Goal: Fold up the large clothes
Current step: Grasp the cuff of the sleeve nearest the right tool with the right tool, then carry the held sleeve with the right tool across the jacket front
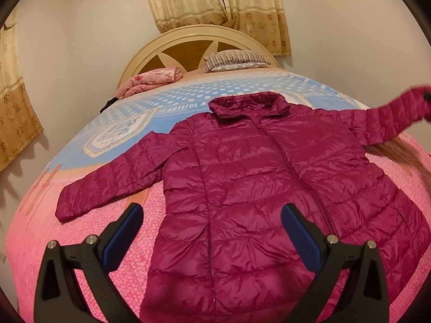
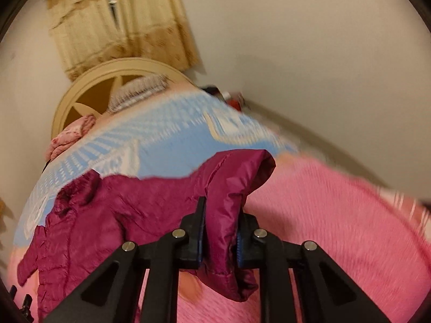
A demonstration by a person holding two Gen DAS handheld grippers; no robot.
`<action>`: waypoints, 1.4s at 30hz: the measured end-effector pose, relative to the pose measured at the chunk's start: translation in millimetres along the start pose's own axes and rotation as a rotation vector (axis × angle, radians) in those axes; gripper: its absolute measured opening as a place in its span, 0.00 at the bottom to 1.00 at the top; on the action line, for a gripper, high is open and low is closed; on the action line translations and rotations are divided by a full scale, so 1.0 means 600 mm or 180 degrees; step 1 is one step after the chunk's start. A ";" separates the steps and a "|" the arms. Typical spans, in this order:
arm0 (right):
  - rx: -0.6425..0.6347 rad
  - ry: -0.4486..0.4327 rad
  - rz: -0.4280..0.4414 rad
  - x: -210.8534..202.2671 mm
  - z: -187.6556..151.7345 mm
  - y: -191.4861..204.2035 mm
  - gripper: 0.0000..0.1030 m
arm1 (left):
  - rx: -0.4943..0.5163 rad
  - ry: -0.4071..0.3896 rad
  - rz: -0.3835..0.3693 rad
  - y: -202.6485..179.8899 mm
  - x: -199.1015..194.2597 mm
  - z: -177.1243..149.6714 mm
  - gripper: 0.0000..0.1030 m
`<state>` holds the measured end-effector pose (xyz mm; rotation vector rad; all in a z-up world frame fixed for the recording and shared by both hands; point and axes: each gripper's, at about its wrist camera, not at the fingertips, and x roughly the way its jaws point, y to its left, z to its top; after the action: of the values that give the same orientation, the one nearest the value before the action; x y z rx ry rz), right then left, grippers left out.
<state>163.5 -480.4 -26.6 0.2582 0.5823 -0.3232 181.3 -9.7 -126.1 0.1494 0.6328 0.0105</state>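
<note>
the right tool [image 2: 219, 231] is clamped on the cuff end of the jacket's right sleeve [image 2: 229, 202], the puffy fabric bunched between its pads and hanging out below them. the sleeve rises off the bed [image 2: 336, 215] from this grip and runs away to the tool's left, toward the body of the purple jacket [image 2: 89, 215]. from the left wrist view the same sleeve [image 1: 390, 115] shows lifted at the far right edge, clear of the cover.

the left tool [image 1: 212, 231] has its fingers wide apart with nothing between them, hovering over the lower hem of the jacket [image 1: 256, 188]. the jacket lies flat just ahead of it, front up, its long axis running away from the tool toward the collar [image 1: 247, 105] and the headboard [image 1: 194, 45]. the other sleeve [image 1: 107, 183] lies spread out to the left tool's left, resting on the bed.

the coming move likely turns on carrying the held sleeve leftward across the chest, so the right tool is the one placed for it.
</note>
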 end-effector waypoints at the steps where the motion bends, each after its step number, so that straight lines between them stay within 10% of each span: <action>1: -0.0086 -0.0077 0.0029 -0.012 0.014 0.020 0.16 | -0.0005 -0.0001 0.0003 0.002 -0.001 -0.001 1.00; 15: -0.1319 -0.0589 0.0577 -0.099 0.060 0.342 0.15 | -0.0163 0.0038 0.0081 0.049 0.004 -0.016 1.00; 42: -0.2065 0.0326 0.1209 0.105 -0.185 0.613 0.15 | -0.0250 0.0293 0.0253 0.112 0.048 -0.036 1.00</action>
<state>293.7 -120.8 -98.3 -0.2430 0.6937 0.2530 194.5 61.6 -150.7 0.0985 0.7169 0.1192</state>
